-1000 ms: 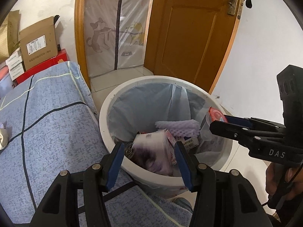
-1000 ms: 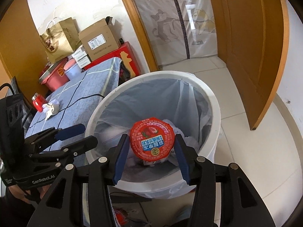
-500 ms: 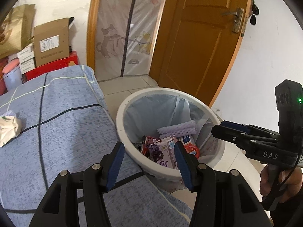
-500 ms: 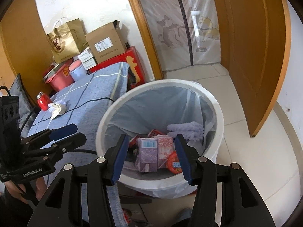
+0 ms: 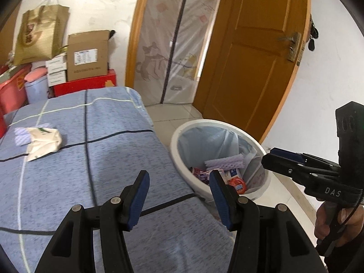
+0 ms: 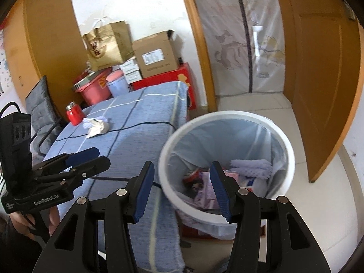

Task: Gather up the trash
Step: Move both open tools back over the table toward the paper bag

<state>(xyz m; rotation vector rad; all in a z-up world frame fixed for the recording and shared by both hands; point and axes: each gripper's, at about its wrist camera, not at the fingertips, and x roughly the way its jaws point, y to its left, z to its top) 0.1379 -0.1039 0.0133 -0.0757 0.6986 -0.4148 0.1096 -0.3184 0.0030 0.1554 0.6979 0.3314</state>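
Both claws are empty and wide apart: the left claw (image 5: 179, 195) has only blue cloth between its pads, and the right claw (image 6: 182, 190) frames the near rim of the bin (image 6: 289, 159) without touching it. The step in hand looks like the turn from the bin toward the next piece of trash. The bin stands on the floor just off the counter's (image 5: 102, 159) edge, at about 3 o'clock in the left view, and holds a purple foam sheet (image 5: 224, 162), printed cartons and a red-lidded cup (image 5: 237, 184). What seems left to collect lies on the counter at about 10 o'clock in the left view: a crumpled white wrapper (image 5: 44, 143) with a purple foam piece (image 5: 21, 135) touching its far side. Just beside them, in the right view, stands a red jar (image 6: 73, 113); whether it counts as trash I cannot tell. The next move calls for reaching across the cloth and lowering open pads around the wrapper, which looks soft and likely to crush or slip. The bin's floor is hidden under the litter, its contents blur in the right view, and the carton prints are too small to read. The counter's left end is cut off in both views.
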